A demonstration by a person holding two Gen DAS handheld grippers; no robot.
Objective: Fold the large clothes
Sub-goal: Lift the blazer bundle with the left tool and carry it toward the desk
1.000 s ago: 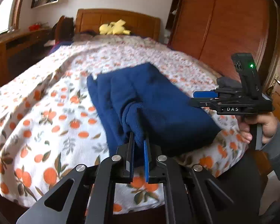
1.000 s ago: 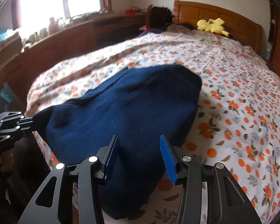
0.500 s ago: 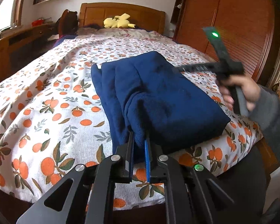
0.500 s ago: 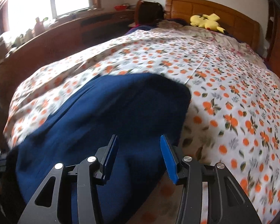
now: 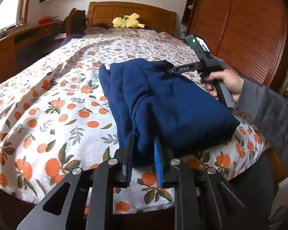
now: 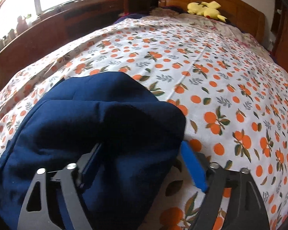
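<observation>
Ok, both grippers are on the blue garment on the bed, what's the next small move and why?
Probably draw the left gripper back off the blue garment: its jaws are opening with a fold still between them, and the right gripper is opening too, straddling the far corner.

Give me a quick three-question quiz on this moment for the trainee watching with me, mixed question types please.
1. True or false: the blue garment lies spread flat in a single layer on the orange-print bedspread.
2. Which gripper has a fold of the garment between its fingers at the bed's near edge: A) left gripper B) right gripper?
3. Fill in: the yellow plush toy lies by the bed's ____.

Key:
1. False; it is folded into a thick bundle.
2. A; the left jaws are opening around that fold.
3. Headboard.
</observation>
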